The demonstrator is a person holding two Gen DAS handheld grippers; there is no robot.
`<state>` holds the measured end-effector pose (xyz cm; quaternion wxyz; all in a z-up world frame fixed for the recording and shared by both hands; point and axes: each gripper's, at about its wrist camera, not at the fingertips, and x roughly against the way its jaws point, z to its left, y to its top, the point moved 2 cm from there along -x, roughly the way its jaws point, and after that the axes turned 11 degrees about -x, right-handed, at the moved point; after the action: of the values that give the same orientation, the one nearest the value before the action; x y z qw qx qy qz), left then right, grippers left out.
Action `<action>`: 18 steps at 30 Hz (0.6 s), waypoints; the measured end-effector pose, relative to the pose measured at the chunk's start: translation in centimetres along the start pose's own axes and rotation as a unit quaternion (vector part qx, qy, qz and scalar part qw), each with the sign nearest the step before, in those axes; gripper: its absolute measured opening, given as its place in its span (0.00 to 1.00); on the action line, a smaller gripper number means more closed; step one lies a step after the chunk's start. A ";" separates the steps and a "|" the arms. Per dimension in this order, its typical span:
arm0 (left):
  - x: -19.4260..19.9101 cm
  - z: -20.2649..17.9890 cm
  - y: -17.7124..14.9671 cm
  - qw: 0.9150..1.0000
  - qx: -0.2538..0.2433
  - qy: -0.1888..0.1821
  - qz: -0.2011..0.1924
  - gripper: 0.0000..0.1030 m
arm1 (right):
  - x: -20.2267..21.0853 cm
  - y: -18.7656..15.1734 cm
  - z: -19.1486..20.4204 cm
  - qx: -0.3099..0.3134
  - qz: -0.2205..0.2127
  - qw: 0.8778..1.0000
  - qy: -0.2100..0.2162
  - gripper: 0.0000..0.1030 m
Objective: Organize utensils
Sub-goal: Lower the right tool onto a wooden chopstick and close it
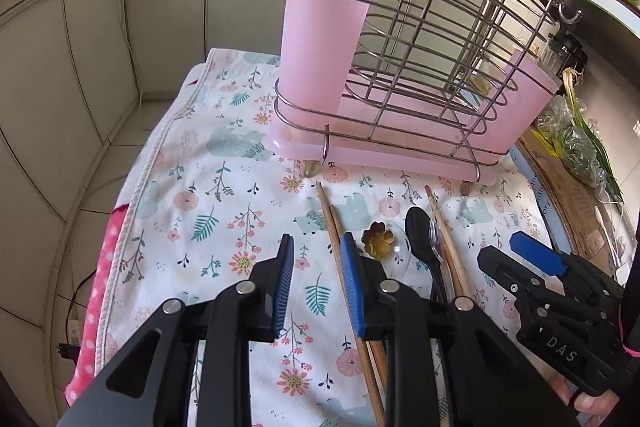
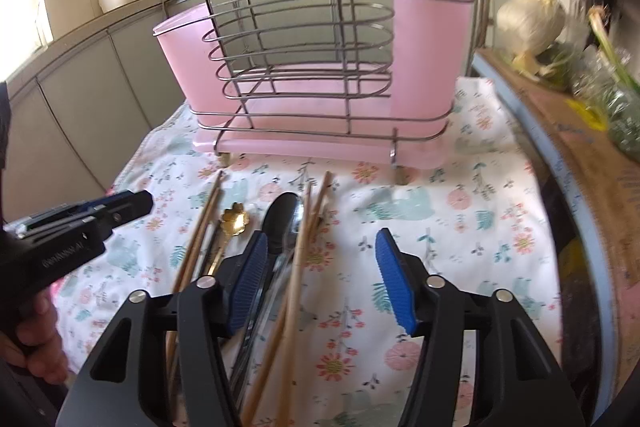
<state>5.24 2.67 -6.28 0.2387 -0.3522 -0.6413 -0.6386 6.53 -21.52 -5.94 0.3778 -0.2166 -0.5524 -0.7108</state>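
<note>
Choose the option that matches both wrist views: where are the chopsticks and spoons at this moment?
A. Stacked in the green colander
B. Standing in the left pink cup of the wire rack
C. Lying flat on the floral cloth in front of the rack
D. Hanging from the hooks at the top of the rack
C: the chopsticks and black spoon lie flat on the floral cloth in front of the wire rack.

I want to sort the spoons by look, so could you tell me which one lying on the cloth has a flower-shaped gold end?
The gold spoon, lying between the left chopstick pair and the black spoon; the black spoon has a plain oval bowl.
</note>
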 end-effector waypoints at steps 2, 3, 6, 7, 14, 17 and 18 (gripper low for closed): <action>-0.4 0.4 0.1 1.000 0.011 -0.008 0.008 0.21 | -1.0 0.3 0.0 -0.014 0.027 0.999 0.020 0.49; -0.5 0.6 0.1 1.000 0.016 -0.010 0.010 0.21 | -1.5 0.3 0.0 -0.017 0.036 0.999 0.025 0.47; -0.8 1.0 0.1 1.000 0.019 -0.006 0.016 0.21 | -3.2 0.2 -0.4 -0.031 0.064 0.997 0.028 0.34; -1.0 1.1 0.1 1.000 0.018 -0.006 0.018 0.21 | -3.7 0.0 -0.5 -0.039 0.076 0.996 0.035 0.23; -2.6 0.9 0.5 0.999 0.007 -0.011 0.042 0.21 | -3.6 -0.2 -1.9 -0.069 0.076 0.993 0.056 0.07; -3.5 0.8 0.7 0.998 0.007 -0.030 0.061 0.21 | -2.7 0.4 -3.2 -0.086 0.059 0.993 0.051 0.07; -3.8 0.7 0.8 0.997 0.009 -0.038 0.068 0.21 | -2.4 0.6 -3.7 -0.093 0.055 0.993 0.048 0.07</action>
<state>8.40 2.73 -8.71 0.2601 -0.4169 -0.6301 -0.6013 8.94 -24.36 -8.40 0.4205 -0.2462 -0.4524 -0.7469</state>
